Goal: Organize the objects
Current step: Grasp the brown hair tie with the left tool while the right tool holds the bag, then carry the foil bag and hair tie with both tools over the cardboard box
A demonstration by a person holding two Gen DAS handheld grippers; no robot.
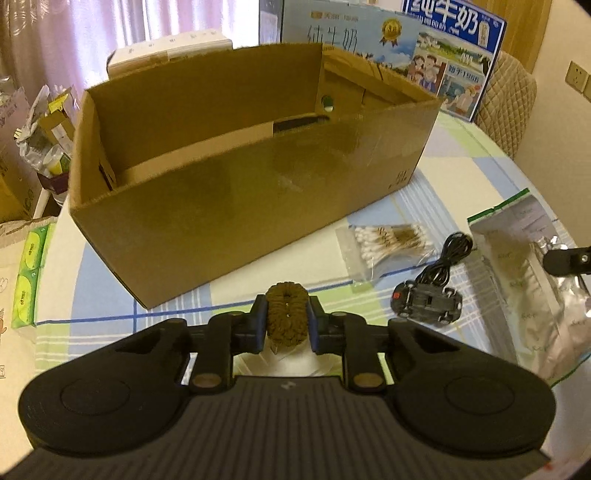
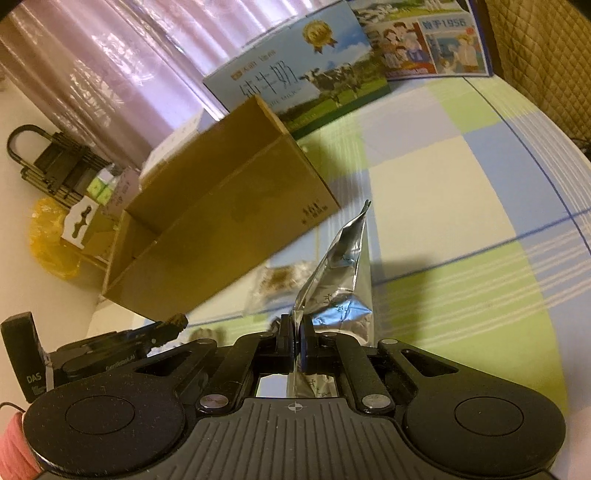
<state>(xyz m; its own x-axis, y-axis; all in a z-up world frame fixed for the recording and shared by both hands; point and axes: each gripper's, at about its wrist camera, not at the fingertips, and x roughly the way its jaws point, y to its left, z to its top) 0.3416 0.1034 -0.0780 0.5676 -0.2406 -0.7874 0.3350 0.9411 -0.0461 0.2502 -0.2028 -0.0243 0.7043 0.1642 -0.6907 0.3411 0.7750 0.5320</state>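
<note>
My left gripper (image 1: 287,325) is shut on a brown fuzzy hair tie (image 1: 286,295), just above the checked tablecloth and in front of the open cardboard box (image 1: 240,206). To its right lie a bag of cotton swabs (image 1: 388,243), a coiled black cable (image 1: 450,254) and an upturned toy car (image 1: 428,302). My right gripper (image 2: 297,332) is shut on the edge of a silver foil bag (image 2: 343,273), which stands up beyond its fingers. That foil bag (image 1: 517,266) also shows at the far right of the left wrist view. The box (image 2: 229,221) is to the right gripper's left.
Two printed milk cartons (image 1: 351,33) (image 1: 454,55) stand behind the box, with a quilted chair (image 1: 509,99) at the back right. Green tissue packs (image 1: 29,273) lie at the table's left edge. Cluttered boxes and bags (image 1: 48,122) sit beyond it.
</note>
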